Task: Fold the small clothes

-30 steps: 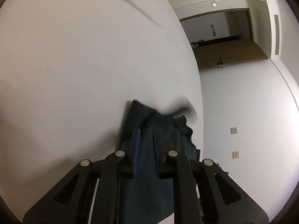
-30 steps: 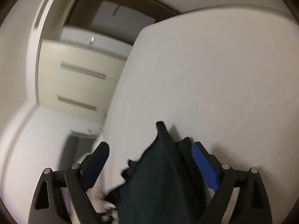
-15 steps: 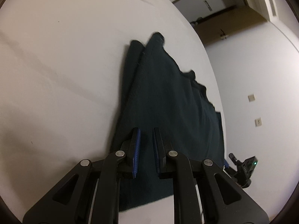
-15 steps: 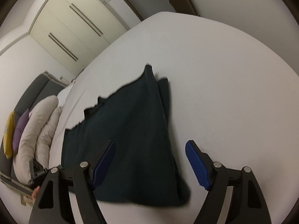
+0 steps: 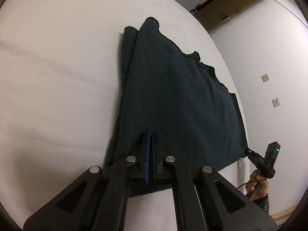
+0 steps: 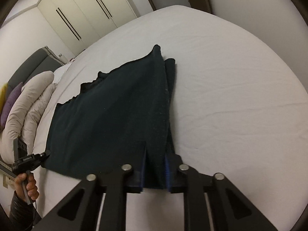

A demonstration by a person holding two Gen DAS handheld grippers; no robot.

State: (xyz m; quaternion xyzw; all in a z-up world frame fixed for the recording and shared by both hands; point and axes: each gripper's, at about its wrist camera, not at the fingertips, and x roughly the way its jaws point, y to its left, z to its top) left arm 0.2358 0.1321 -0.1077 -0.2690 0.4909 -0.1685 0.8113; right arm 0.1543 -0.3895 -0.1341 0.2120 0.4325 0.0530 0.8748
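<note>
Our left tongs (image 5: 151,134) are pressed fully together at the near edge of the dark green cloth (image 5: 179,100), the two black fingers side by side with only a thin blue pad strip showing between them. We cannot tell from that view whether any fabric is caught in the slit. Our right tongs (image 6: 155,153) have just been closing and now pinch a fold of the same cloth (image 6: 115,115) between their blue pads, close to its right-hand folded edge, and the cloth fills the narrow gap between the fingers.

From the left camera we see the right tongs at the cloth's far right corner, with the right hand (image 5: 257,181) gripping the handle below and a small green light on the device. From the right camera the left tongs sit at the cloth's near left corner, held by the left hand (image 6: 27,184) in a dark sleeve.

The cloth lies spread flat on the white bed sheet (image 6: 240,96), near the edge of the bed. It is doubled over, with a second layer showing along one long side, and its far end narrows to a point.

Beyond the bed we see a pale rolled duvet (image 6: 28,104), a purple cushion (image 6: 11,100), cream wardrobe doors (image 6: 86,13), a brown door (image 5: 231,3) and two wall sockets (image 5: 270,89)
</note>
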